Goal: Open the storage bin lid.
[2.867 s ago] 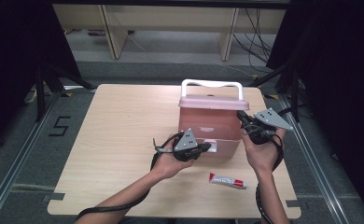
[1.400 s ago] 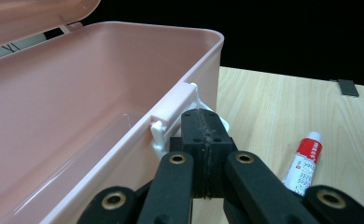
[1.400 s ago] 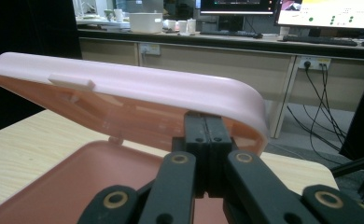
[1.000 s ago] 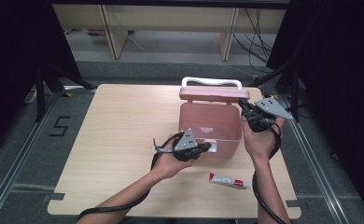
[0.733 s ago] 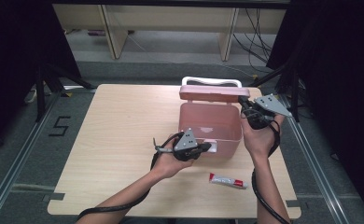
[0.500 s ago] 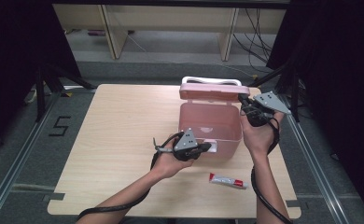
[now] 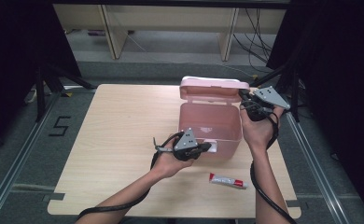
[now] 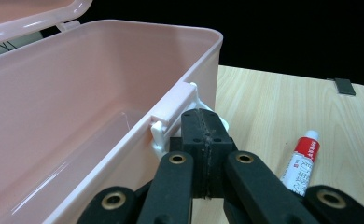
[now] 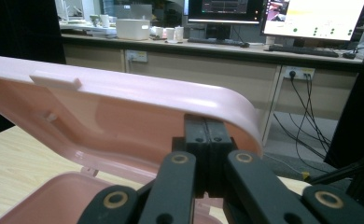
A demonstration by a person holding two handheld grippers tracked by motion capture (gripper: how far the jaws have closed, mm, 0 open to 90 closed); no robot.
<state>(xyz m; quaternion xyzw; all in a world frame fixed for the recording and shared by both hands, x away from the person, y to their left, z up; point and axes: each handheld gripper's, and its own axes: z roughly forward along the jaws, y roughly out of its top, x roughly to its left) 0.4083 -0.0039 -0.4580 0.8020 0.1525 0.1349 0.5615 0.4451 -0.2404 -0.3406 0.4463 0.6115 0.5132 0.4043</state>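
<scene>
Pressing my left gripper (image 8: 203, 140) against the front latch (image 8: 171, 114) of the pink box (image 7: 210, 123), I keep its jaws fully closed, pad against pad, with nothing between them; the tips sit at the box's front wall, just below the rim. My right gripper (image 9: 207, 140) has its jaws equally closed, nothing pinched, its tips under the underside of the raised lid (image 9: 124, 107) near a corner; whether they touch it I cannot tell; the lid is tilted up and back on its hinge, leaving the box open. That box stands toward the right half of the wooden table (image 7: 115, 126); its inside looks bare. A small red-and-white tube (image 7: 227, 180) lies flat on the table, near the box's front and between my forearms.
</scene>
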